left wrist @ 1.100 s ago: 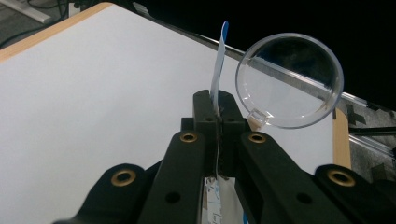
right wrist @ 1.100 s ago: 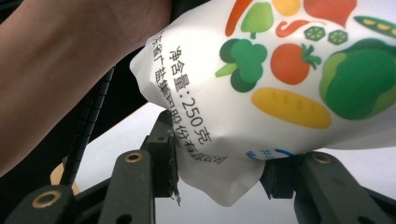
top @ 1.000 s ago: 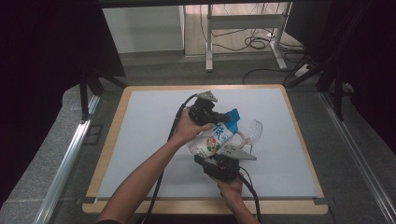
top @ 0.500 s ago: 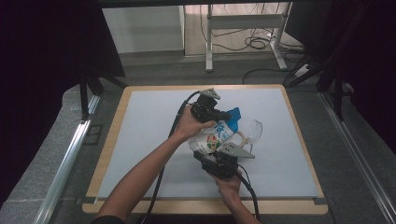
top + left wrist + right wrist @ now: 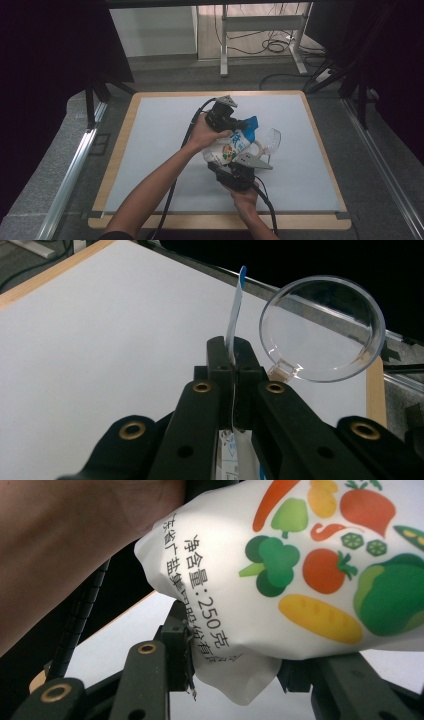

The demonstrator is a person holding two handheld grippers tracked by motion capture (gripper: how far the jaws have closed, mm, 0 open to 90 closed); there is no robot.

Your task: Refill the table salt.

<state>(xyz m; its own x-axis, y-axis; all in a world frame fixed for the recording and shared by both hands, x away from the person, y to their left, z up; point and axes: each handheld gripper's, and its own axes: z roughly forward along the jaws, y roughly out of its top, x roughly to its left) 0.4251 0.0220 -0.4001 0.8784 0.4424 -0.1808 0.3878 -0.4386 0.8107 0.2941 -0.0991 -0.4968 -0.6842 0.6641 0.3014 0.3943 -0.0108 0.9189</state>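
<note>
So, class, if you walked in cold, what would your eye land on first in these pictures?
First, the white bag printed with bright vegetables, held above the middle of the white table mat between both grippers. The left gripper is shut on its thin blue-edged top, while the right gripper clasps its lower corner. Next, the clear round plastic cup just beyond the bag, its open mouth facing the left gripper view.

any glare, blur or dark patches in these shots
High view: even light on the white table, black surround at both sides, everything rather soft. Left gripper view: sharp; bright glints along the rim of the clear cup, near tongs dark. Right gripper view: the printed pouch is crisp and brightly lit, the forearm beside it slightly soft.
</note>
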